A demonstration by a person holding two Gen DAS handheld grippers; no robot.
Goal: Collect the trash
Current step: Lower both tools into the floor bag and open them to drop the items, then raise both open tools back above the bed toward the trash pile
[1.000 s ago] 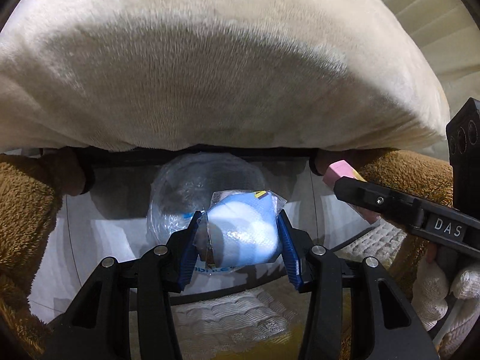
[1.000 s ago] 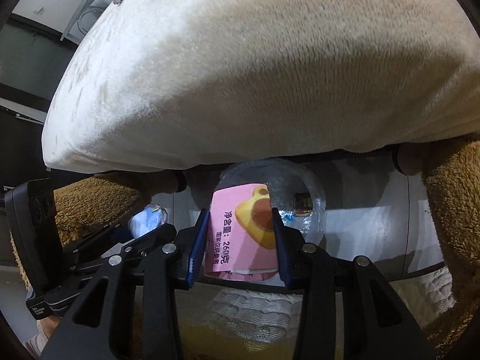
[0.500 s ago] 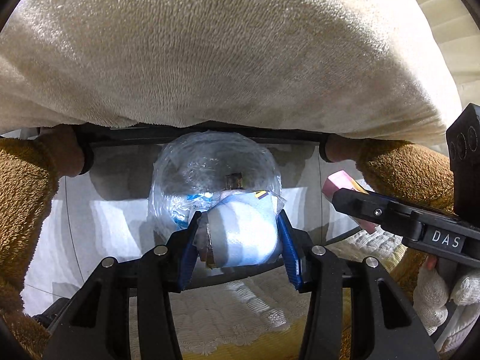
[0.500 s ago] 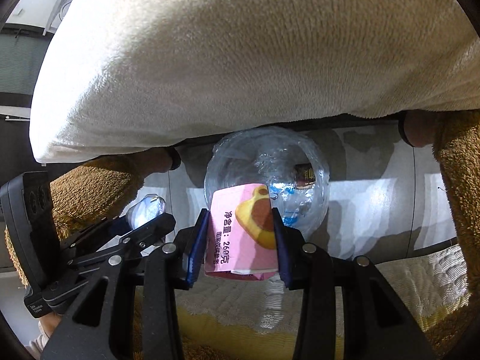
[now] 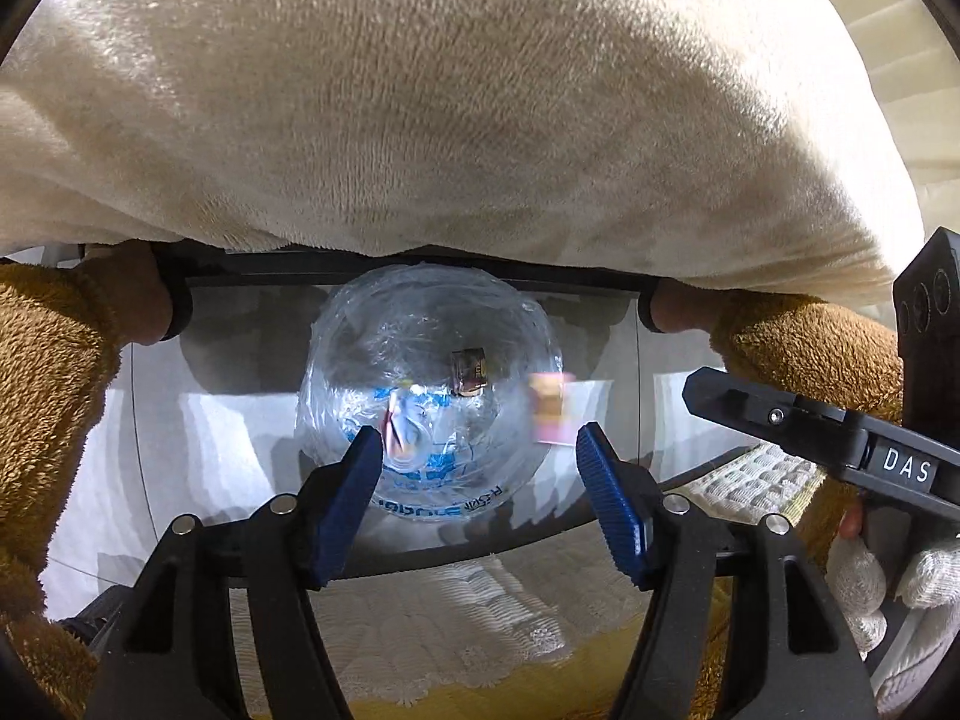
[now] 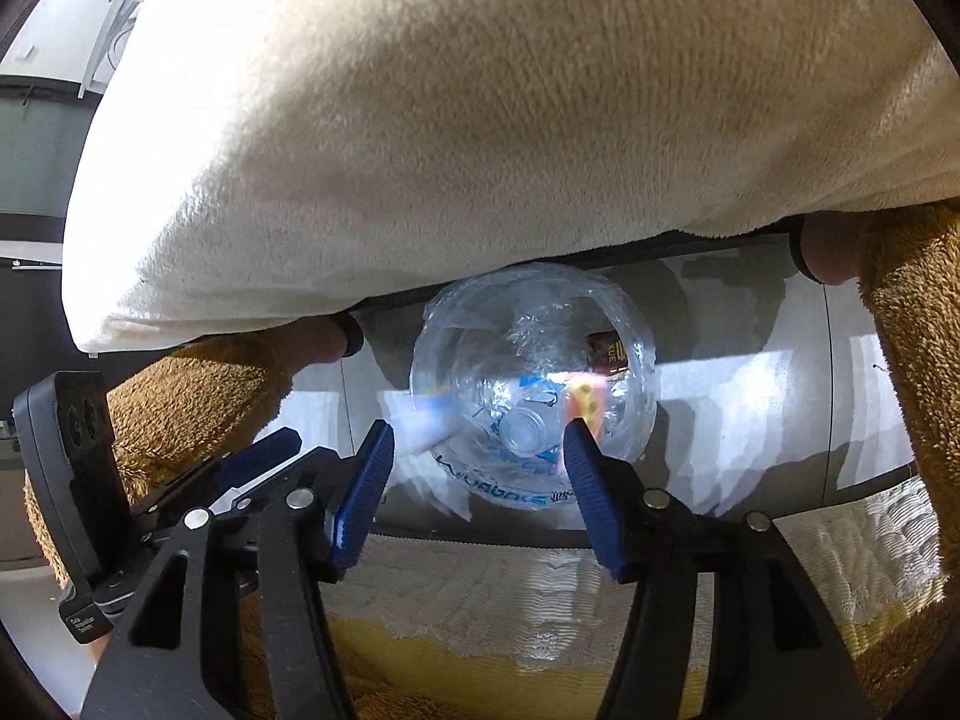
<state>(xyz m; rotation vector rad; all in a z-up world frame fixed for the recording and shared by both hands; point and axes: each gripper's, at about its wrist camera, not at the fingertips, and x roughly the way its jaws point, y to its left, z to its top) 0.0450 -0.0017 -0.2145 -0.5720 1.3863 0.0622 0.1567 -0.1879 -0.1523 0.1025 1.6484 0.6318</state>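
Note:
A round bin lined with a clear plastic bag [image 5: 360, 348] stands on the floor right below both grippers. My left gripper [image 5: 480, 441] hangs over it with its jaws opening and nothing between the blue pads. A white-and-blue packet [image 5: 399, 429] lies in the bag under it, a pale blur [image 6: 426, 420] in the right wrist view. My right gripper [image 6: 480, 429] is also opening, with nothing held. The pink packet [image 5: 549, 411] is dropping into the bin [image 6: 642, 372] and shows as a pink-yellow smear [image 6: 585, 396]. A small dark wrapper [image 5: 469, 369] rests inside.
Cream plush fabric [image 5: 420, 120] overhangs the far side of the bin. Brown fleece shapes [image 5: 48, 408] flank it left and right [image 6: 912, 360]. A white quilted mat [image 5: 480, 600] with a yellow edge lies in front. A gloved hand [image 5: 870, 570] holds the right gripper.
Both grippers have opened. The white-and-blue packet left the left jaws and the pink packet left the right jaws; both have dropped toward the bin.

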